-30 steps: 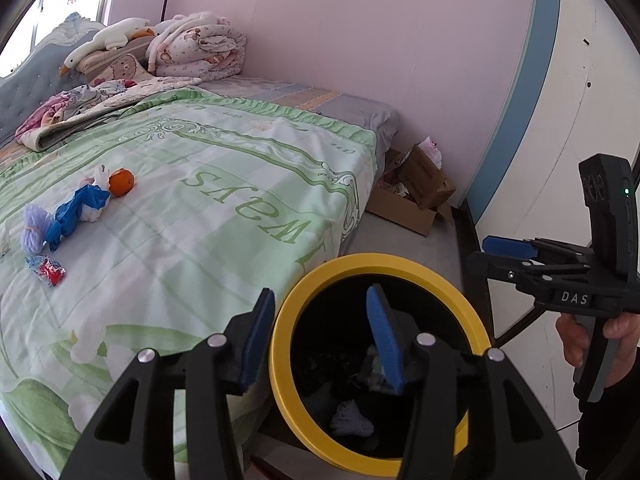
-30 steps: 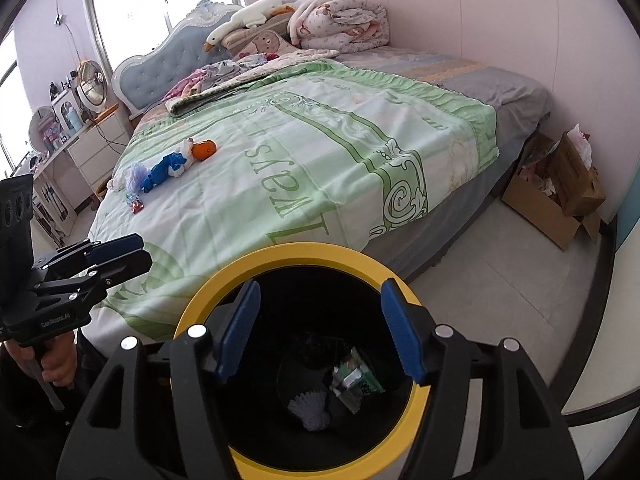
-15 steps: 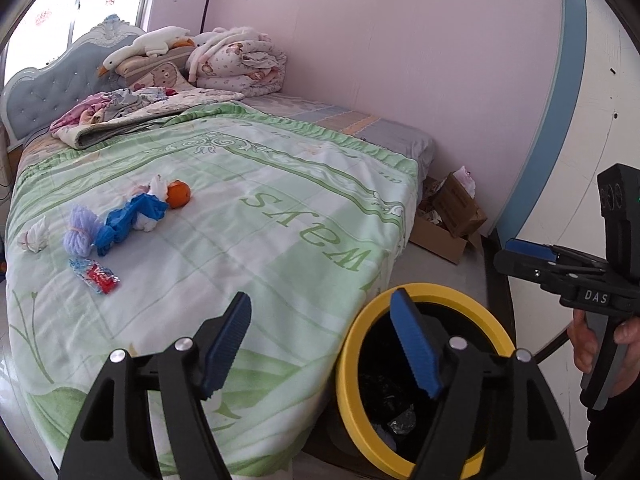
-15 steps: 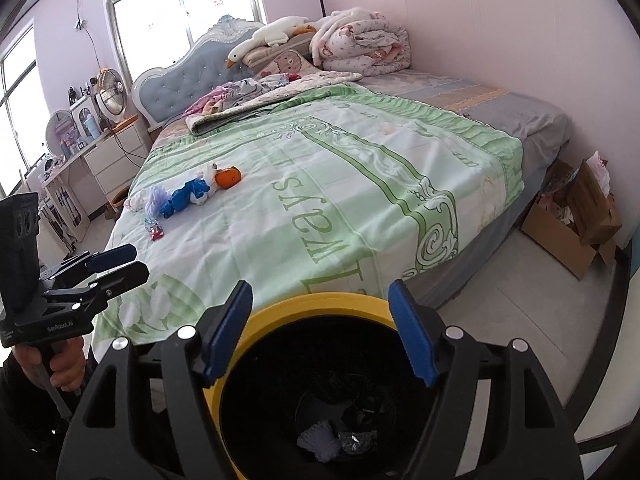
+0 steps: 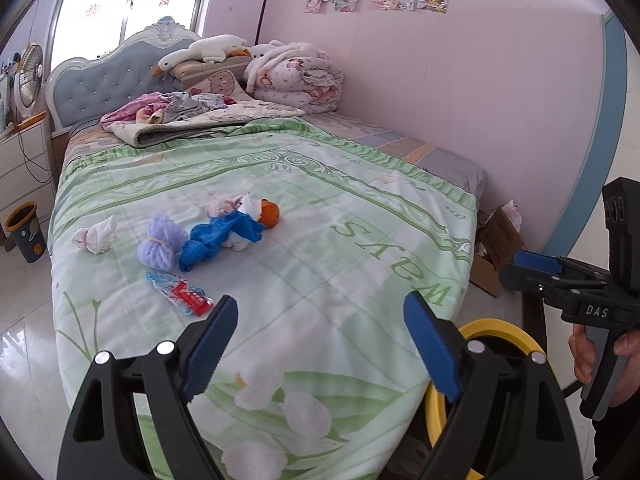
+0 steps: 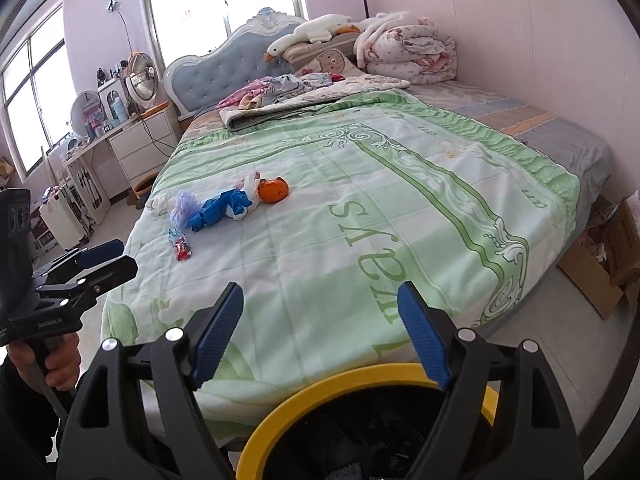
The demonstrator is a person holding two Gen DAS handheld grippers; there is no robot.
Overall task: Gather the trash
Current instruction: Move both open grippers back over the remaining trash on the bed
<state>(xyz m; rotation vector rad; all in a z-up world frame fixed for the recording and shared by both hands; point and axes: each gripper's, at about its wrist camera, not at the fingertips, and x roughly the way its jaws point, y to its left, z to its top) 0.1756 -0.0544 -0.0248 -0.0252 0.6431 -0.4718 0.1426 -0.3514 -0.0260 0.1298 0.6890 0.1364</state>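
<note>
Left gripper point(image 5: 320, 344) and right gripper point(image 6: 320, 328) both empty, jaws opening, above yellow-rimmed bin point(image 6: 340, 384). On green bedspread point(image 5: 340, 264): blue glove point(image 5: 220, 236), orange peel point(image 5: 270, 212) perhaps, red wrapper point(image 5: 184, 294).

White letters "DAS" are showing on the right gripper point(image 5: 536, 268) body in the left wrist view. Large green lettering on the bedspread point(image 6: 360, 216) is reading roughly "ways", partly unclear.

A green floral bedspread point(image 5: 320, 216) covers the bed, its blue tufted headboard point(image 5: 108, 84) against the window wall. At the head end — a plush goose point(image 5: 204, 52), a rolled quilt point(image 5: 296, 76). A cardboard box point(image 5: 496, 248) sits on the floor beside the bed's foot corner — a fan point(image 6: 142, 76) stands on the white dresser point(image 6: 140, 136).
</note>
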